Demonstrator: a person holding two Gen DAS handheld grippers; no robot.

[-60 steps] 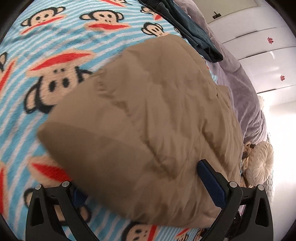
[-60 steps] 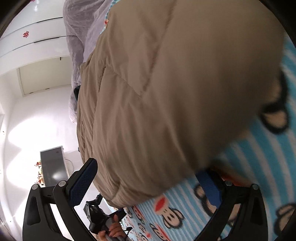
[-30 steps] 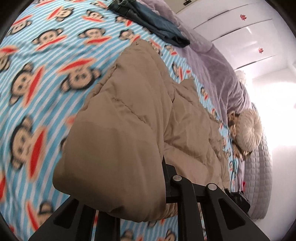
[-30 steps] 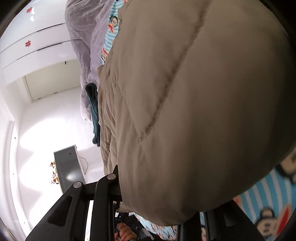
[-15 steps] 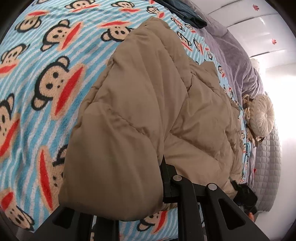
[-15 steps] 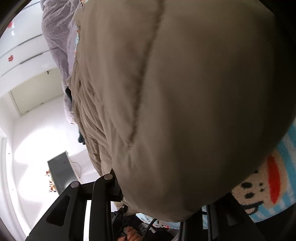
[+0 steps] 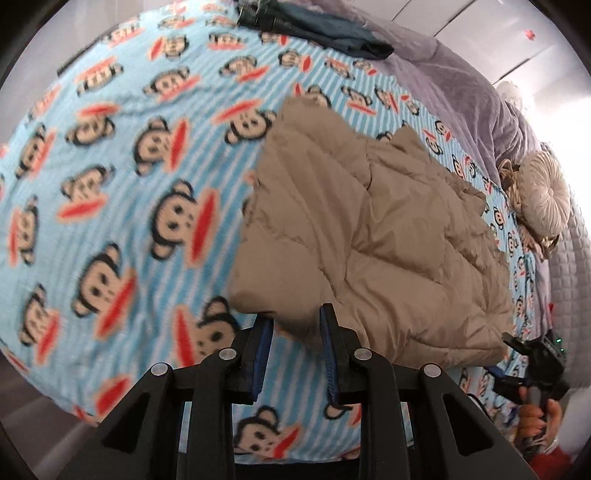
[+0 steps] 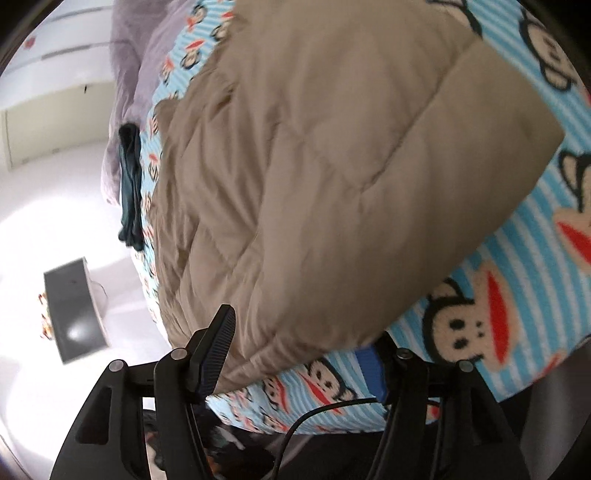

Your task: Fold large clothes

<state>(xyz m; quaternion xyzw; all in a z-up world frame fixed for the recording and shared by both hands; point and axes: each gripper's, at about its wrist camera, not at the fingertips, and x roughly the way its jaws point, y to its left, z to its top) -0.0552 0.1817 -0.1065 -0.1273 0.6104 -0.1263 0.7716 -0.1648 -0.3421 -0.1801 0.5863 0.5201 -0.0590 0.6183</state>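
Left gripper (image 7: 295, 317): jaws opening, a narrow gap, the near corner of the tan padded jacket (image 7: 369, 236) between them; pad contact unclear. Right gripper (image 8: 299, 347): jaws wide and opening, the jacket's folded edge between the pads, untouched. Dark blue clothes (image 7: 325, 33) lie well apart at the far end; a round cream cushion (image 7: 543, 192) sits near the jacket's far side. Monkey-print blue striped blanket (image 7: 110, 184) covers the bed; lilac quilt (image 7: 461, 81) beyond, white cupboards behind. Jacket's long axis runs away from the grippers.
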